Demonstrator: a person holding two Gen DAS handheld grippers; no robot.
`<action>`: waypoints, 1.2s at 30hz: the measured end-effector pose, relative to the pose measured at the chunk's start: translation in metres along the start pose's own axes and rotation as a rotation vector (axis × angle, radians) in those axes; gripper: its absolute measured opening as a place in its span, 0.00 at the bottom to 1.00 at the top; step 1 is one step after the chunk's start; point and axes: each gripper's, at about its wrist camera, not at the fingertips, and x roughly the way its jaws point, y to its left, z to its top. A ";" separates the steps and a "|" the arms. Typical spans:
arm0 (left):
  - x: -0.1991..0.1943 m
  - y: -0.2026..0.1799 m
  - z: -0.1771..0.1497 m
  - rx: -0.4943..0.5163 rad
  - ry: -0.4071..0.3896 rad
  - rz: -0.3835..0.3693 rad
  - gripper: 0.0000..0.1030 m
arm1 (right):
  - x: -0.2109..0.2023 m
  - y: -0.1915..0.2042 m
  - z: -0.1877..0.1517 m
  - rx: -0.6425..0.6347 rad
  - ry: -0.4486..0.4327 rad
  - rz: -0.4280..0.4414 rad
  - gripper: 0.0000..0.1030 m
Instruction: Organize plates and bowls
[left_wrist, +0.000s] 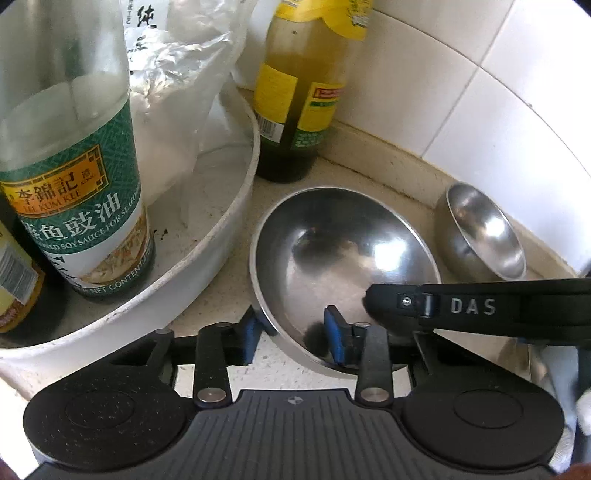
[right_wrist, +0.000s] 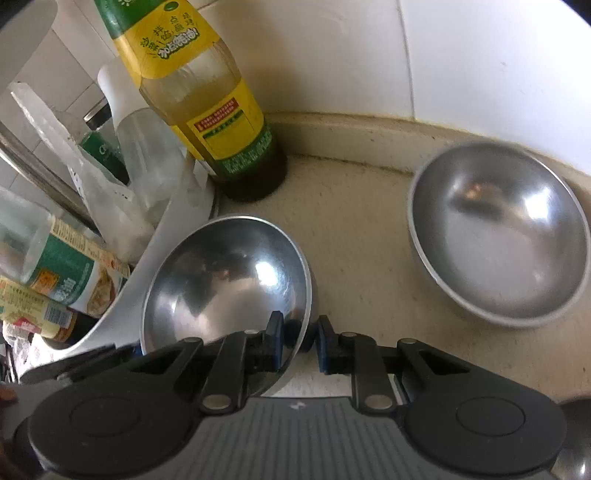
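A steel bowl (left_wrist: 343, 254) is tilted on the beige counter, its rim between the blue pads of my left gripper (left_wrist: 293, 338), which straddles its left rim without closing on it. The same bowl (right_wrist: 225, 273) shows in the right wrist view, where my right gripper (right_wrist: 300, 338) is closed on its right rim. The right gripper's black body (left_wrist: 480, 306) crosses the left wrist view. A second steel bowl (right_wrist: 498, 232) sits on the counter to the right, near the wall; it also shows in the left wrist view (left_wrist: 480, 229).
A white round tray (left_wrist: 221, 236) at the left holds a soy sauce bottle (left_wrist: 81, 192), other bottles and a plastic bag (left_wrist: 177, 92). A yellow-labelled bottle (right_wrist: 210, 99) stands on the counter behind the held bowl. White tiled wall (right_wrist: 480, 55) runs along the back.
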 end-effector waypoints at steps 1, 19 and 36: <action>-0.002 0.000 -0.001 0.008 0.012 -0.008 0.42 | -0.002 -0.001 -0.003 0.011 0.003 -0.001 0.39; -0.045 -0.027 -0.054 0.238 0.100 -0.142 0.44 | -0.061 -0.014 -0.082 0.175 0.034 -0.022 0.39; -0.051 -0.027 -0.054 0.270 0.105 -0.148 0.38 | -0.078 -0.016 -0.100 0.244 0.024 -0.026 0.43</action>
